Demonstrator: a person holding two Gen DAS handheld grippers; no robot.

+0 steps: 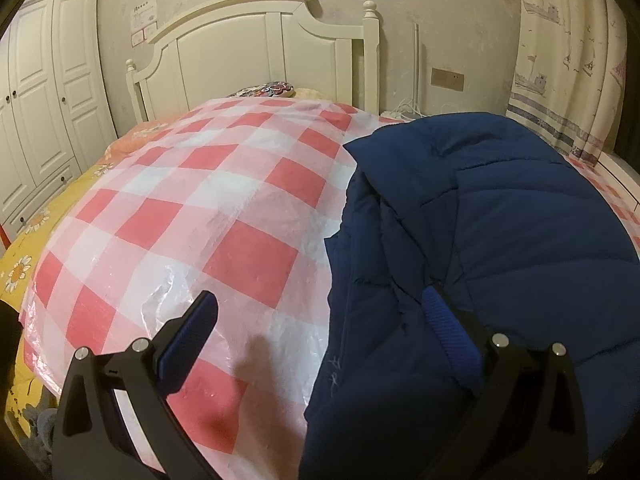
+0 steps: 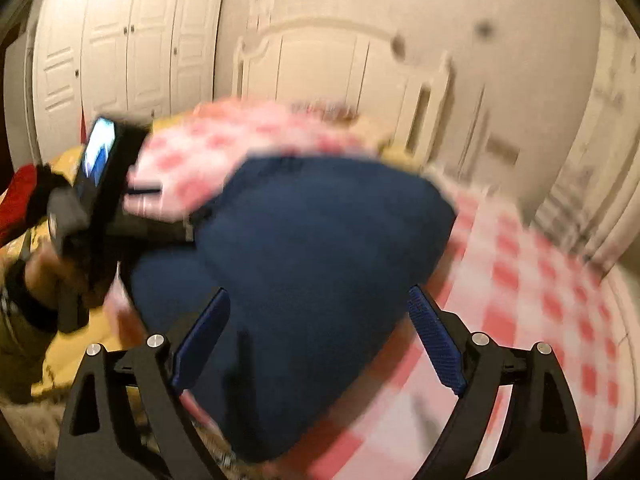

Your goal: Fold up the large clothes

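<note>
Left wrist view: at 9 o'clock a white wardrobe [image 1: 44, 92]; at 12 o'clock a white headboard [image 1: 256, 52]; at 3 o'clock a patterned curtain [image 1: 568, 60].
Bed cover: a red-and-white checked plastic sheet [image 1: 192, 208] lies over the bed, with a yellow flowered blanket [image 1: 24, 268] showing at its 8 o'clock edge.
Task garment: a dark blue quilted jacket [image 1: 500, 232] lies on the checked sheet, filling the frame from 1 to 5 o'clock, already doubled over itself into a thick bundle.
Left gripper [image 1: 324, 312]: its jaws stand wide apart and hold nothing; 1 blue pad hangs over the bare sheet at 7 o'clock, the other lies against the jacket's near edge at 5 o'clock.
Right wrist view: heavily blurred; the jacket [image 2: 304, 264] sits at centre as a rounded heap, with the sheet [image 2: 540, 288] at 3 to 5 o'clock.
Left gripper seen from the right: the tool [image 2: 100, 200] is at 9 o'clock beside the jacket's edge, held in a hand [image 2: 44, 276] with a dark cuff.
Right gripper [image 2: 320, 312]: spread wide, gripping nothing; both pads hover by the jacket's near side, though blur hides whether they touch it.
Progress: judged from the bundle, at least 1 fold is done; the shape looks lumpy and uneven.
Left to do: probably a further fold and flattening; no sleeve can be told apart.
Pose: both tools tilt down toward the bed.
</note>
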